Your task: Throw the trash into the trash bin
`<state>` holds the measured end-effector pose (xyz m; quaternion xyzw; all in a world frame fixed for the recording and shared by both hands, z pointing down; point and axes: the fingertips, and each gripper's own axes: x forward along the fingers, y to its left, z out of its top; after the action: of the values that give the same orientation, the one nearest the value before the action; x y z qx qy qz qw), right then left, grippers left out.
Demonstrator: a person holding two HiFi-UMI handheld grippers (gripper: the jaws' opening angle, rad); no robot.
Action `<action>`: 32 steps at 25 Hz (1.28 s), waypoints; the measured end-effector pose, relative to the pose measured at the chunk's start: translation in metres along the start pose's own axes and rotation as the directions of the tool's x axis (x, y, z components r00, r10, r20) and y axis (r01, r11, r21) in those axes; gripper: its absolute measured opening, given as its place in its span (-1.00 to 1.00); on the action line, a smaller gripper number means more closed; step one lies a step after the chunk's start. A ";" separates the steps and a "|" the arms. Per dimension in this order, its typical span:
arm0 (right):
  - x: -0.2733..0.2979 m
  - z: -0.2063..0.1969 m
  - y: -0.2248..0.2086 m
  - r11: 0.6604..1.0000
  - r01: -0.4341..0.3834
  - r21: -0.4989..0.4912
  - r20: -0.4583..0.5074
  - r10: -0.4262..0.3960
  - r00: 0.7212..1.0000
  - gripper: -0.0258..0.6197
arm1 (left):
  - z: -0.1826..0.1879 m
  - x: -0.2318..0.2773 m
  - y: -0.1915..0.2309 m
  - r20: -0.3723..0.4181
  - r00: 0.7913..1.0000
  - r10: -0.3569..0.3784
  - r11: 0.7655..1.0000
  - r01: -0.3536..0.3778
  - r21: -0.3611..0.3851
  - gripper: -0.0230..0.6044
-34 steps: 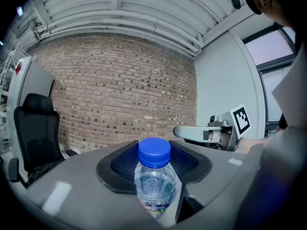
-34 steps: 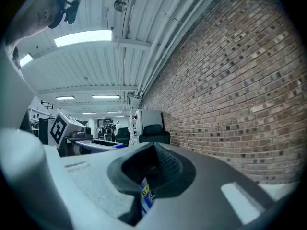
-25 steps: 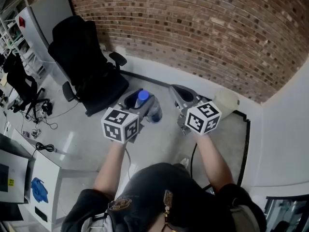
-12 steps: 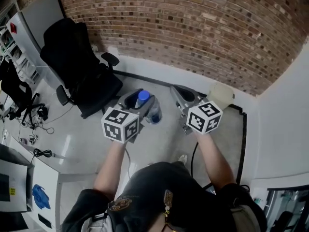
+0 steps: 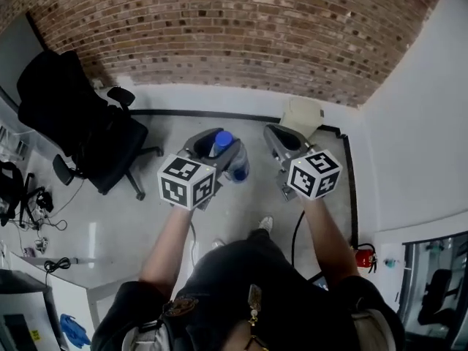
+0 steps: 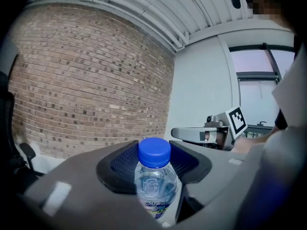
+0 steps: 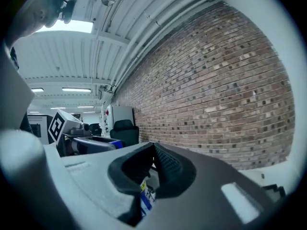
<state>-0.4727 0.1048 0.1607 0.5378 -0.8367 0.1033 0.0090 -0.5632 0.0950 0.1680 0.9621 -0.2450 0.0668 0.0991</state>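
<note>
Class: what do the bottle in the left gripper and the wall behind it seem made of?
Bottle: probably clear glossy plastic, see-through body, opaque blue cap. Wall: matt red-brown brick, shown by staggered courses and pale mortar joints.

A brick wall [image 5: 219,35] meets a white wall [image 5: 417,123]; a black office chair [image 5: 77,123] stands on grey floor [image 5: 241,210].

bottle [image 6: 154,186] label — blurred, unreadable, wrapper [image 7: 145,198] print — likewise illegible

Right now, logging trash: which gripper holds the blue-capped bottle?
The left gripper: its jaws clamp the bottle; the right gripper pinches a thin labelled scrap.
</note>
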 end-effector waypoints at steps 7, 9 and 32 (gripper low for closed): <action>-0.060 -0.008 -0.072 0.984 0.171 0.044 -0.006 -0.171 0.985 -0.91 | -0.009 0.074 -0.050 -0.060 0.984 -0.166 0.986 0.166 0.002 -0.27; -0.077 -0.010 -0.092 0.975 0.213 0.059 -0.005 -0.213 0.977 -0.91 | -0.012 0.095 -0.065 -0.081 0.975 -0.207 0.978 0.208 0.005 -0.27; -0.186 -0.032 -0.331 0.896 0.395 0.203 0.001 -0.404 0.915 -0.91 | -0.026 0.327 -0.173 -0.218 0.907 -0.361 0.928 0.373 0.014 -0.27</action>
<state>-0.0992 0.1456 0.2225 0.6984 -0.6939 0.1703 -0.0416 -0.1964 0.0992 0.2235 0.9807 -0.0457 0.1557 0.1087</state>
